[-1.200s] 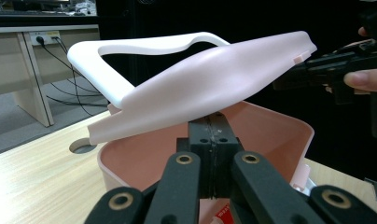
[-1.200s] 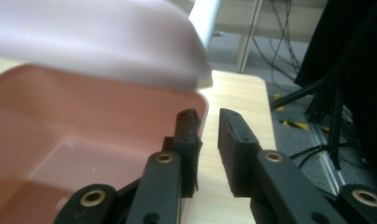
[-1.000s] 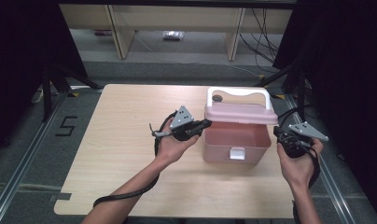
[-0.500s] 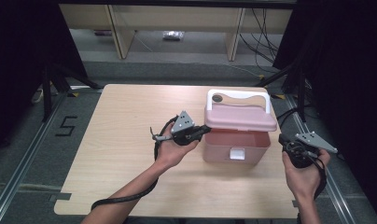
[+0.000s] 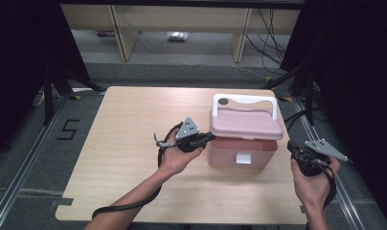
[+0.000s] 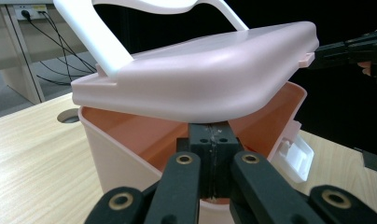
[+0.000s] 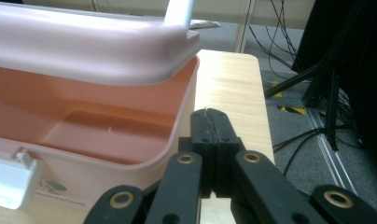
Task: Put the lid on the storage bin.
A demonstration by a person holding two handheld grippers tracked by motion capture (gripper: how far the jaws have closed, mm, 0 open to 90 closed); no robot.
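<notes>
A pink box with a white handle stands on the right half of the table. Its lid is lifted a little at the front, leaving a gap over the empty inside. My left gripper is shut, and its tips sit at the box's left rim, right under the lid. My right gripper is also shut with nothing held. It hangs just off the box's right front corner, apart from it.
The white latch hangs loose on the box front. The table's right edge runs close beside the box, with cables on the floor beyond it. Wooden shelving stands behind the table.
My right gripper has drawn back from the box's right side toward the person and a little outward. The left gripper has stayed at the lid's left edge.
</notes>
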